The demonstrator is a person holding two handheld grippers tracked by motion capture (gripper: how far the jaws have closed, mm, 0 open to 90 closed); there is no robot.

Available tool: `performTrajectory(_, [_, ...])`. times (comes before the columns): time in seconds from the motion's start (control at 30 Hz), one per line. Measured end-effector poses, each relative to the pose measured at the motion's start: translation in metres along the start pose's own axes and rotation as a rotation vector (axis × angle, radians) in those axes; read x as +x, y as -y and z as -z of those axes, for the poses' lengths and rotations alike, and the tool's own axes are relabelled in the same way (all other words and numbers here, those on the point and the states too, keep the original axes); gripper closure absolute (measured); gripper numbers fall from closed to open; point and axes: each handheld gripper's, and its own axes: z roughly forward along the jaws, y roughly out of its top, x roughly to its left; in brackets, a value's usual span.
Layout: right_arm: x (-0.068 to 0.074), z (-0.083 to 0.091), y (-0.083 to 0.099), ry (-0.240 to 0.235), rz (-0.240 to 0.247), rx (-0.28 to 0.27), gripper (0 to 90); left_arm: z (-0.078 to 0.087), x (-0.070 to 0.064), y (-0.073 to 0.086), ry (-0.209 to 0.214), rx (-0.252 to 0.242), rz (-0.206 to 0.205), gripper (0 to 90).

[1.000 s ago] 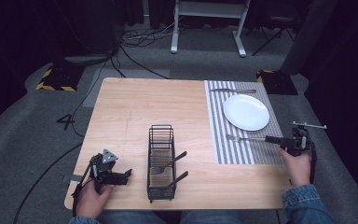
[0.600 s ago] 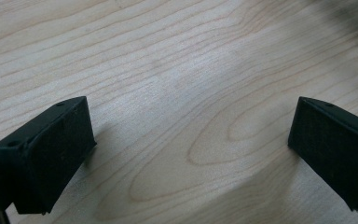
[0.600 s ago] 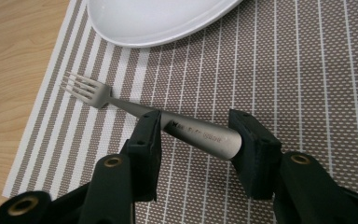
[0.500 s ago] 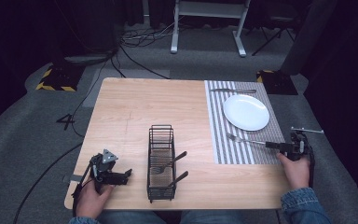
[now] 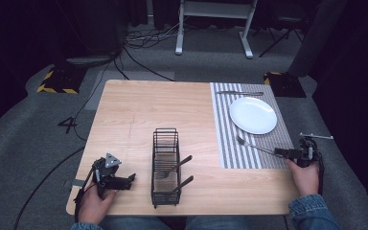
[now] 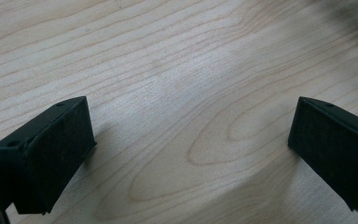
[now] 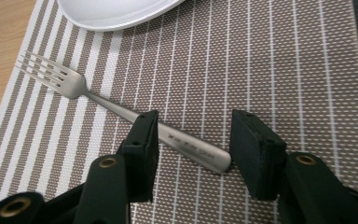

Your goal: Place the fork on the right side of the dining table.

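Note:
A silver fork [image 5: 255,146] lies flat on the striped placemat [image 5: 230,143], just in front of the white plate [image 5: 252,115], tines pointing left. My right gripper [image 5: 281,153] sits at the fork's handle end, near the table's right edge. In the right gripper view the fork [image 7: 116,108] runs diagonally between the jaws of my right gripper [image 7: 193,133]. The jaws stand apart and do not squeeze the handle. My left gripper [image 5: 128,180] rests at the front left corner. Its jaws are wide open over bare wood in the left gripper view [image 6: 191,135].
A black wire rack [image 5: 165,165] stands at the front middle of the wooden table [image 5: 139,110], with two utensils leaning in it. A knife [image 5: 239,92] lies at the placemat's far end. The plate's rim [image 7: 116,11] shows beyond the fork. The floor drops off just right of the mat.
My right gripper has moved toward the table's front, bringing the fork down onto the placemat. The left gripper has stayed in place.

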Motion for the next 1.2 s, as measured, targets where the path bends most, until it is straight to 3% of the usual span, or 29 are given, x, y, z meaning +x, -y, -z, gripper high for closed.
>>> performTrajectory(0.2, [0.002, 0.005, 0.001, 0.041, 0.019, -0.014, 49.5, 0.0, 0.0, 0.0, 0.0, 0.0, -0.001, 0.2])
performTrajectory(0.3, [0.011, 0.012, 0.004, 0.052, 0.065, -0.035, 48.9, 0.0, 0.0, 0.0, 0.0, 0.0, -0.001, 0.2])
performTrajectory(0.47, [0.024, 0.016, 0.007, 0.019, 0.096, -0.043, 47.7, 0.0, 0.0, 0.0, 0.0, 0.0, 0.0, 0.2])
performTrajectory(0.53, [0.036, 0.015, 0.01, -0.005, 0.122, -0.033, 46.3, 0.0, 0.0, 0.0, 0.0, 0.0, -0.001, 0.2])
performTrajectory(0.77, [0.055, 0.003, 0.013, -0.058, 0.149, 0.0, 46.0, 0.0, 0.0, 0.0, 0.0, 0.0, 0.0, 0.2])
performTrajectory(1.0, [0.043, -0.013, 0.012, -0.036, 0.099, 0.037, 46.6, 0.0, 0.0, 0.0, 0.0, 0.0, -0.001, 0.2])
performTrajectory(1.2, [0.035, -0.017, 0.003, -0.021, 0.089, 0.008, 46.6, 0.001, -0.001, 0.001, -0.003, 0.001, 0.005, 0.2])
